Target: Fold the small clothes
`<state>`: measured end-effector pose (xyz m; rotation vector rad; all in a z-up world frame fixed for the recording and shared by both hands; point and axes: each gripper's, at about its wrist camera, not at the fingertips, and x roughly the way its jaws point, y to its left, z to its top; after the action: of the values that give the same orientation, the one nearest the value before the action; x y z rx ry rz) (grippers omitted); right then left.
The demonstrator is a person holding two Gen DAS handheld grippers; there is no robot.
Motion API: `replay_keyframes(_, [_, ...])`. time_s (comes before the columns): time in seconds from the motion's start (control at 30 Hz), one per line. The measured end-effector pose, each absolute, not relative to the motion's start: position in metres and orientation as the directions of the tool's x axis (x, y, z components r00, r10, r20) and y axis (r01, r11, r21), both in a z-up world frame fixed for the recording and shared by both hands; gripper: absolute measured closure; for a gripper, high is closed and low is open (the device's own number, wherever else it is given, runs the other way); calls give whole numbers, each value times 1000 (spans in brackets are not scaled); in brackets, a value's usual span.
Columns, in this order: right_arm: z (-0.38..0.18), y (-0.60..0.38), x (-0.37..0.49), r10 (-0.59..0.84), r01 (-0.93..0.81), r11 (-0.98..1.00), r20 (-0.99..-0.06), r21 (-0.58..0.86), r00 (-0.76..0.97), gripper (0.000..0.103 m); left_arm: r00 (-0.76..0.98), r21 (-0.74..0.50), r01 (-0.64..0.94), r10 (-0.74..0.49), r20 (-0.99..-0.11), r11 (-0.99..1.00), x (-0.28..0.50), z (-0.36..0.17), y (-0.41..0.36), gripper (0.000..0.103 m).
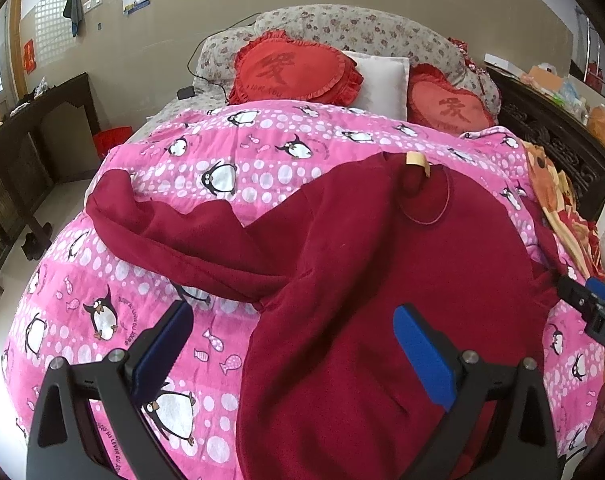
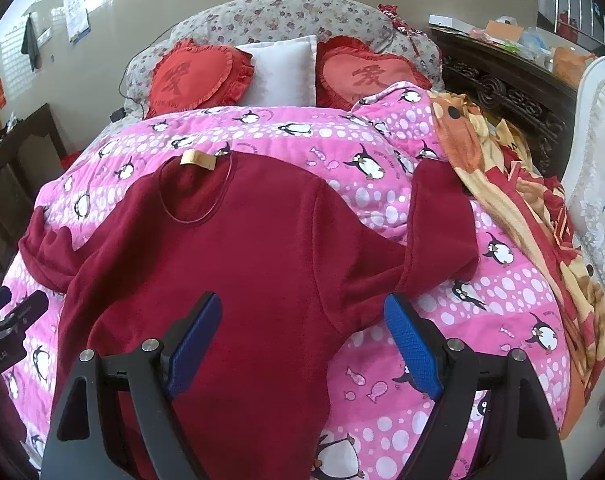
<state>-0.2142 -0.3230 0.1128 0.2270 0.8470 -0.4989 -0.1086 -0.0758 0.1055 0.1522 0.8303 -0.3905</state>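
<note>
A pink penguin-print quilt [image 1: 230, 168] covers the bed; two red heart-shaped cushions [image 2: 198, 76] flank a white pillow [image 2: 282, 70].

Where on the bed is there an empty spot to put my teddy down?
Bare pink quilt lies between the red sweater and the orange blanket. Another patch sits beyond the sweater's collar, before the heart pillows. The middle is crowded.

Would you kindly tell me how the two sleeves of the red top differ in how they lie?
The left sleeve stretches long across the pink quilt, angled away from the body, while the right sleeve bends sharply upward. The left sleeve lies rumpled; the right sleeve lies smoother. Both are dark red fleece, unfolded and ungripped.
</note>
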Motion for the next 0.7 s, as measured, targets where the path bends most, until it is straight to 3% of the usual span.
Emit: replay_keyframes(0.7, [97, -317, -200, -310, 499, 867, -787, -4, 533, 42, 592, -24, 392, -272, -759, 919, -102, 94, -82, 1])
